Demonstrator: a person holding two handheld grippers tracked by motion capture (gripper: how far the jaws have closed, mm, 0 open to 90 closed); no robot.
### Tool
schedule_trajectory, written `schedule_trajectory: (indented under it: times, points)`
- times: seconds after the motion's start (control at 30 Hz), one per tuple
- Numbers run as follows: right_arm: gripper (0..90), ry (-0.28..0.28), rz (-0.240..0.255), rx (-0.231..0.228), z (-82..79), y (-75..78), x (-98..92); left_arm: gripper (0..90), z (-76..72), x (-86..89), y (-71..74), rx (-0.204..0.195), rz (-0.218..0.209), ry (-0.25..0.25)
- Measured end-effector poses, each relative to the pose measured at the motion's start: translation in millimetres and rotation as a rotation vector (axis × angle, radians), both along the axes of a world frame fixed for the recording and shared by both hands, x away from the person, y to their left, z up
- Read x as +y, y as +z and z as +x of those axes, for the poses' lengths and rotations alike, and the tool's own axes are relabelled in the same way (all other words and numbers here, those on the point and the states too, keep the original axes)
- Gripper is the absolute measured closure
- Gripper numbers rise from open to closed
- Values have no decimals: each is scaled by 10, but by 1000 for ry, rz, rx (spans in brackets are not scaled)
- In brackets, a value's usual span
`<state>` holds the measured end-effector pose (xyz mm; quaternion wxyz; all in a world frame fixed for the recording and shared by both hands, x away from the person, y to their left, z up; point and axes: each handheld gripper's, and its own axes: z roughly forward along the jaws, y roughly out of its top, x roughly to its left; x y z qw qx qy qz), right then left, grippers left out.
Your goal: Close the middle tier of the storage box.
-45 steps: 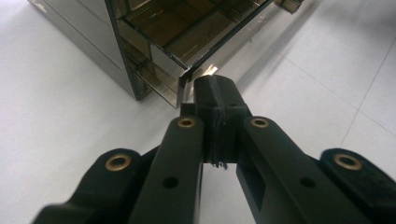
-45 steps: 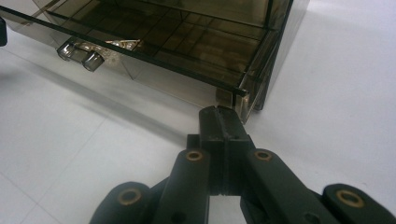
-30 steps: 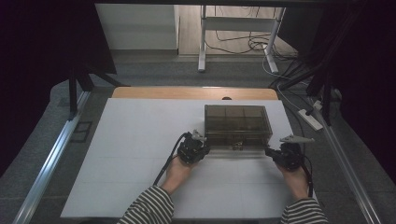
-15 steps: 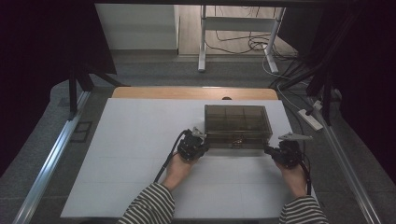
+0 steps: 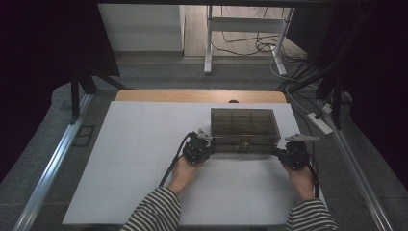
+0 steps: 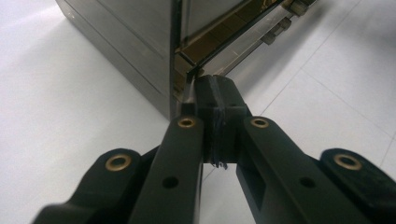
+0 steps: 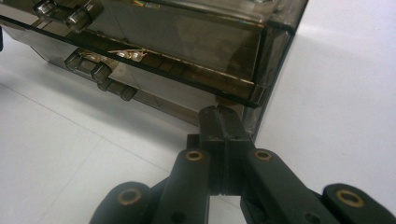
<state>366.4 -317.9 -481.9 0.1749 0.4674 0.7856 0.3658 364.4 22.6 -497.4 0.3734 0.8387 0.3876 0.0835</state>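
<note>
Two closed grippers bracket the smoky clear plastic compartment box (image 5: 244,130), one at each near corner. The left gripper (image 6: 215,88) has its jaws pressed together on nothing, their tip at the box's near left corner, right by the seam where the lid (image 6: 224,42) meets the base; whether it touches there I cannot tell. The right gripper (image 7: 219,122) is likewise pinched shut and empty, its tip just under the lid edge at the near right corner. Between them, along the box's near face, sit two latch tabs (image 7: 100,74) and a small metal clasp (image 5: 244,143). The box rests on the white table cover (image 5: 144,144), right of its middle.

By its look the box is light, stiff and hard, with smooth walls that would slip under bare pads and thin plastic that might crack if squeezed. The lid lip or the corners seem the surest purchase. No brand, label or writing can be read on it.
</note>
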Motion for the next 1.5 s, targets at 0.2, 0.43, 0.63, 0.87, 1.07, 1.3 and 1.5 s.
schedule_trajectory:
  times: [0.2, 0.43, 0.63, 0.87, 1.07, 1.3, 1.5]
  points:
    - [895, -1, -4, -2, 25, 0, 18, 890, 26, -4, 6, 0, 4, 4]
    - [895, -11, -2, -1, 51, -13, 11, 890, 52, -13, 9, 0, 3, 12]
    - [895, -13, -1, 1, 66, -19, 4, 890, 66, -20, 11, 1, 5, 10]
    - [895, -11, -1, 0, 68, -19, 3, 891, 70, -32, 14, 2, 6, 8]
    - [895, -12, 0, 1, 65, -22, 2, 890, 69, -21, 15, 3, 9, 5]
    - [894, -15, 2, 3, 58, -26, -6, 890, 50, -2, 36, -1, 7, -8]
    - [893, -9, 1, -1, 33, -13, -7, 887, 33, 45, 63, -3, -6, -12]
